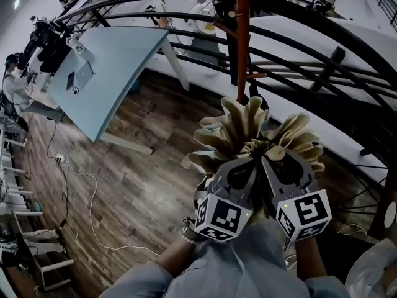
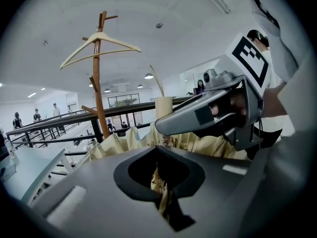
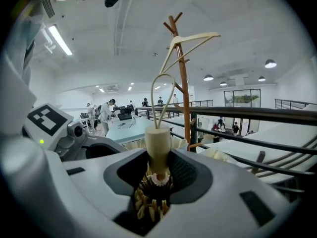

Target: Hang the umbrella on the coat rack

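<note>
Looking down through the head view, found the umbrella [image 1: 248, 126] carried in the air above the wooden floor [image 1: 136, 166], not on the coat rack [image 1: 242, 36], its cream pleats fanned out just ahead of 2 grippers. Read the left gripper [image 2: 157, 150] as pressed together on a fold of the cream canopy, with only a strip of cloth visible in the hollow behind the tips and the pads themselves buried in it. Read the right gripper [image 3: 158, 158] as spread wide yet clamped around the bundle of rib ends just under the cylindrical handle [image 3: 157, 138], the handle upright out of the jaws and a thin cord loop [image 3: 163, 90] rising above it. Saw almost nothing of either hand behind the 2 marker cubes [image 1: 220, 219] and a grey sleeve [image 1: 248, 262]. Lost the umbrella's lower length beneath the grippers in every view. Found the rack's reddish pole cut off at the top edge of the head view and its foot covered by the pleats. Caught the upper pegs and 1 pale hanger [image 2: 101, 46] only in the gripper views, beyond the umbrella and apart from it. Could not settle, from above, any contact between cloth and pole. Made out the dark railing [image 1: 298, 54] behind the rack, a pale blue table [image 1: 111, 61] well off to the left, and distant people only as small, indistinct shapes.
</note>
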The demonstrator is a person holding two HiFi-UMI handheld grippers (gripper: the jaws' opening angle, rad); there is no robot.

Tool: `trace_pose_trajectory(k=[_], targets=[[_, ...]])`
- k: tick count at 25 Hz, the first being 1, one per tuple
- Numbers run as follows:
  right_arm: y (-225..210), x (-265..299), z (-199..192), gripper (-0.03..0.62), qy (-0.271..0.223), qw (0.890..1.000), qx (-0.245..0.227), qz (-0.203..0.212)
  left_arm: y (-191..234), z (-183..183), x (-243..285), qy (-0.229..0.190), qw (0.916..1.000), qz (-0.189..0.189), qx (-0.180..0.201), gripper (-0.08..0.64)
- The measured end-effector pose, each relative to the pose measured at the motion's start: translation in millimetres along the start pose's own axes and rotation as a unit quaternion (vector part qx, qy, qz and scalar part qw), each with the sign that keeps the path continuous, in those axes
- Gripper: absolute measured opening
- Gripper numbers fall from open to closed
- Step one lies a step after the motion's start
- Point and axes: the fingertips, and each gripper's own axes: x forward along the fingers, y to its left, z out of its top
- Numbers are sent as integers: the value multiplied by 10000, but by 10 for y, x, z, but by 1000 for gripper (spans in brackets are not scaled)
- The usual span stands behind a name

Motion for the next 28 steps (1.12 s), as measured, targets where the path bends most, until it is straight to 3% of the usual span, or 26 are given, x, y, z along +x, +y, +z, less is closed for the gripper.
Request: trace_pose_trajectory(k=[6,22,28], targets=[[-541,394,-54,132,173,9994,0,304,232,-41,600,211,9994,203,-205,9],[-832,615,-165,132,412,9953,-126,863,242,-131,901,495,9961,598,-428,9],[-948,787,-289,132,471,9936,-150,1017,378,-248,1053,629,9947,749,-309,9]])
